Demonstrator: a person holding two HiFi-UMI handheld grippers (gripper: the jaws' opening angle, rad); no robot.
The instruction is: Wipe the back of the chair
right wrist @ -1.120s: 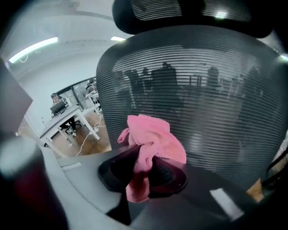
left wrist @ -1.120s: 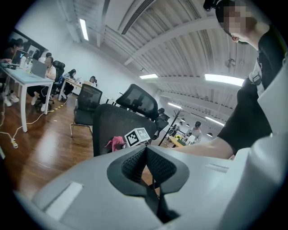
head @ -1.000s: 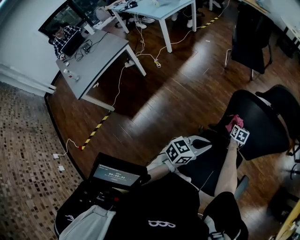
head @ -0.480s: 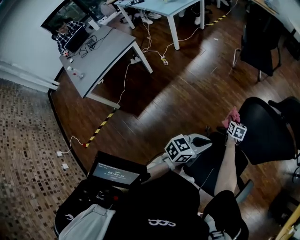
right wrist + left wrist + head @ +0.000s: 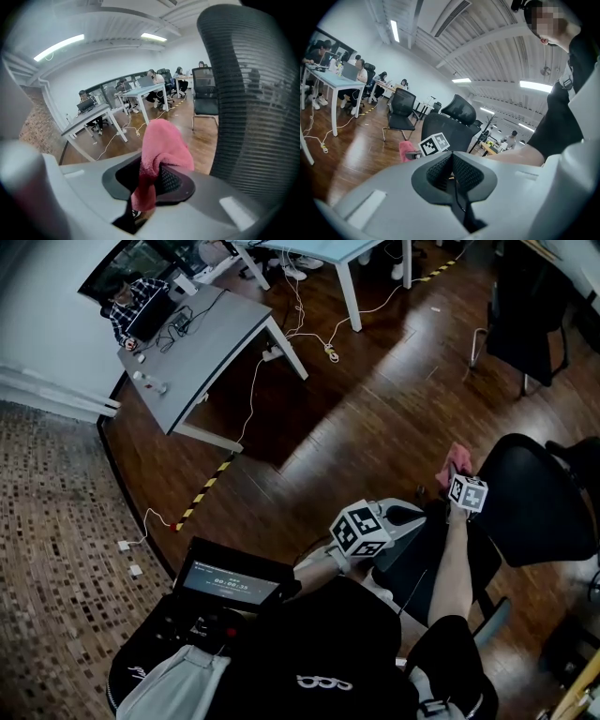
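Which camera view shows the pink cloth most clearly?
The right gripper view: the pink cloth fills the centre, clamped in the right hand-held gripper beside the chair back. The head view shows the cloth only as a small patch; the left gripper view shows a small, distant piece.

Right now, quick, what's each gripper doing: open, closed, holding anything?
Left gripper: closed, nothing in it.
Right gripper: closed on the pink cloth.
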